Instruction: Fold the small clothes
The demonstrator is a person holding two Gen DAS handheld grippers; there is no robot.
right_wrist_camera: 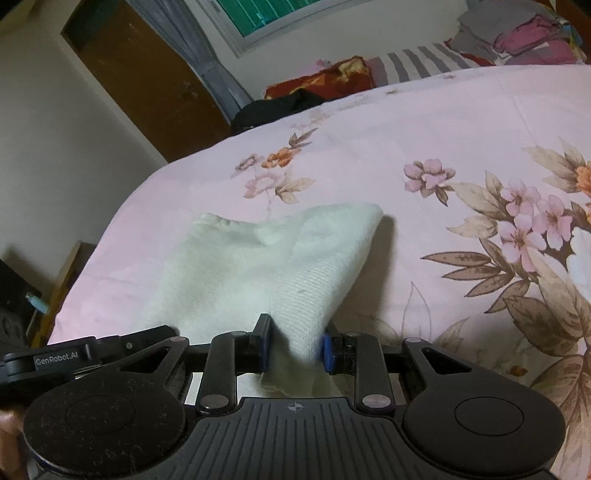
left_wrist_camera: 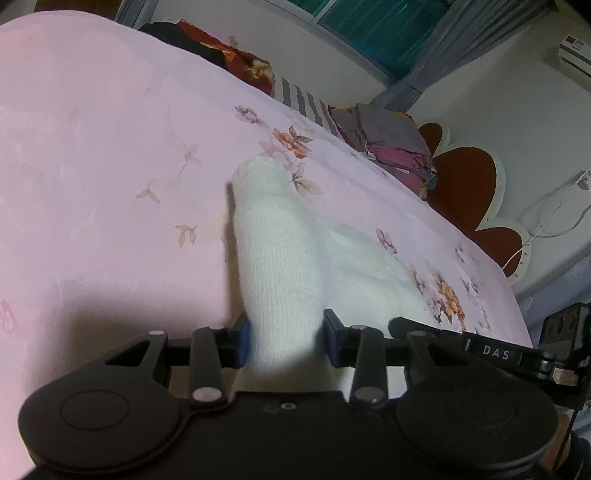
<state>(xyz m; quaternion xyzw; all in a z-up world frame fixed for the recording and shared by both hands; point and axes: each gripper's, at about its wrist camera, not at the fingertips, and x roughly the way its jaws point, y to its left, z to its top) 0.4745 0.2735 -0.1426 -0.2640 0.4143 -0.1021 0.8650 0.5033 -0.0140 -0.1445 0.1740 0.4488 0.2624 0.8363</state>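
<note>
A small white knit garment (left_wrist_camera: pixel 280 266) lies on the pink floral bedsheet (left_wrist_camera: pixel 92 166). My left gripper (left_wrist_camera: pixel 286 341) is shut on one end of it, the fabric bunched between the blue pads. In the right wrist view the same white garment (right_wrist_camera: pixel 258 258) spreads out ahead, and my right gripper (right_wrist_camera: pixel 295 349) is shut on its near edge, lifting a fold. The part of the cloth under both gripper bodies is hidden.
The bedsheet (right_wrist_camera: pixel 461 122) covers the bed. A pile of folded grey and pink clothes (left_wrist_camera: pixel 391 144) sits at the far side, also in the right wrist view (right_wrist_camera: pixel 517 33). A red patterned cloth (right_wrist_camera: pixel 332 79) and black item (right_wrist_camera: pixel 273 107) lie at the bed's edge.
</note>
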